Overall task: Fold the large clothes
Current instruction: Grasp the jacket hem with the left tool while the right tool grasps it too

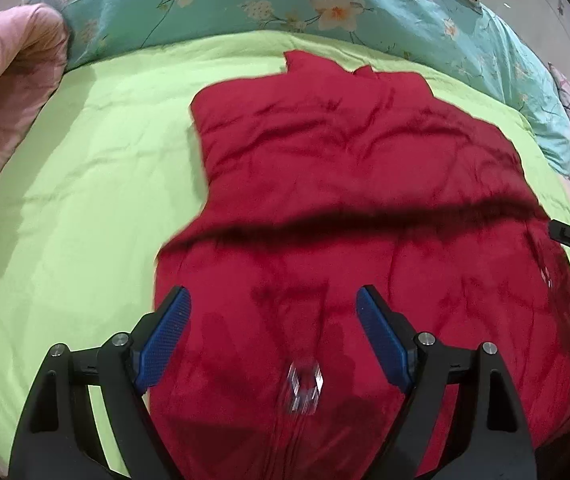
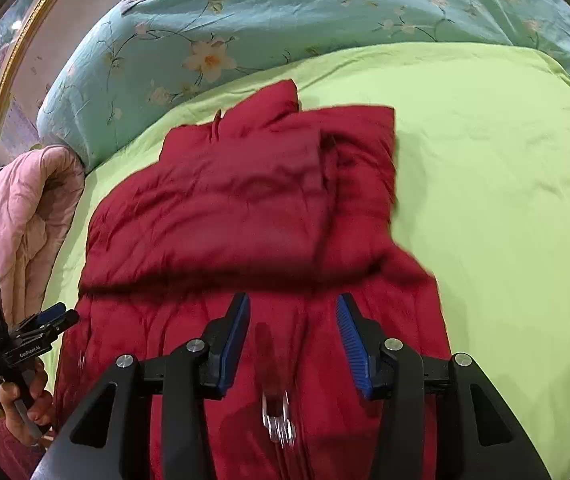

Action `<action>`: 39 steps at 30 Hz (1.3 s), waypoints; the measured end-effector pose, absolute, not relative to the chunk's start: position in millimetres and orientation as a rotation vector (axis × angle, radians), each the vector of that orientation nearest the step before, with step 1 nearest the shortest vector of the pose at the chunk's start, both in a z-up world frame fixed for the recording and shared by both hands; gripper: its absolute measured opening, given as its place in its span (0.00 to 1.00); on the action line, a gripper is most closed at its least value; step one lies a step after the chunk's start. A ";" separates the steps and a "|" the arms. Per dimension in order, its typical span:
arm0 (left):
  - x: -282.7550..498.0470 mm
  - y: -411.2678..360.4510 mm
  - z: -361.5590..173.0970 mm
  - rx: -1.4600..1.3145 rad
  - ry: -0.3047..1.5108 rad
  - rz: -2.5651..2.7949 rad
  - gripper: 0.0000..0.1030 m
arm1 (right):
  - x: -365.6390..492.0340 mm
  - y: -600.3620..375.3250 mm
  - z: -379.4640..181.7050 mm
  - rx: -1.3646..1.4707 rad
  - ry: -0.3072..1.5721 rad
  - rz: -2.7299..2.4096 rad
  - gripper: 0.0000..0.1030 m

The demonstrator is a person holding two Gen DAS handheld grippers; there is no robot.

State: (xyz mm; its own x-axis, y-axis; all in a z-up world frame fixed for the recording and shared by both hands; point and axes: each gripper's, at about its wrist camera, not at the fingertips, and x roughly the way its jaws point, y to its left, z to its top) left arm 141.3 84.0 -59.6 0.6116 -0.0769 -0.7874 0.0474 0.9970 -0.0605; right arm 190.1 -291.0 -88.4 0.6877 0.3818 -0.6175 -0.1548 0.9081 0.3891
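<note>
A large dark red padded jacket [image 1: 345,184] lies flat on the lime green bed sheet [image 1: 85,184], sleeves folded in across the body, collar at the far end. It also shows in the right wrist view [image 2: 237,208]. My left gripper [image 1: 273,304] is open and empty above the jacket's near hem, over the zip with its clear pull [image 1: 303,386]. My right gripper [image 2: 293,312] is open and empty above the near part of the jacket, by the zip pull [image 2: 279,420]. The left gripper also shows in the right wrist view [image 2: 53,316], in a hand at the jacket's left edge.
A teal floral quilt [image 1: 245,0] lies along the far side of the bed. A pink quilt [image 1: 1,92] is bunched at the left. Green sheet [image 2: 505,200] spreads to the right of the jacket. A gold picture frame [image 2: 17,48] hangs at far left.
</note>
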 end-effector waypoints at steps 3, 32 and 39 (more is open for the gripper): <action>124.9 91.2 -64.4 -0.049 0.928 -0.068 0.83 | 169.3 -296.2 -93.2 0.325 0.761 0.312 0.46; 41.2 112.6 -89.5 -0.058 1.060 -0.060 0.83 | 75.4 -353.6 -136.9 0.336 0.865 0.225 0.56; 28.2 111.3 -99.7 -0.071 1.104 -0.101 0.83 | 59.9 -342.4 -145.1 0.328 0.893 0.280 0.56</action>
State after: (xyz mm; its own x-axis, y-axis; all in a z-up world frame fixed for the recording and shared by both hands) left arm 28.2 111.3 -99.7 0.4464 -0.1167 -0.8872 0.0456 0.9931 -0.1077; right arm 59.9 -342.4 -145.1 0.5973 0.3707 -0.7113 -0.1012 0.9145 0.3916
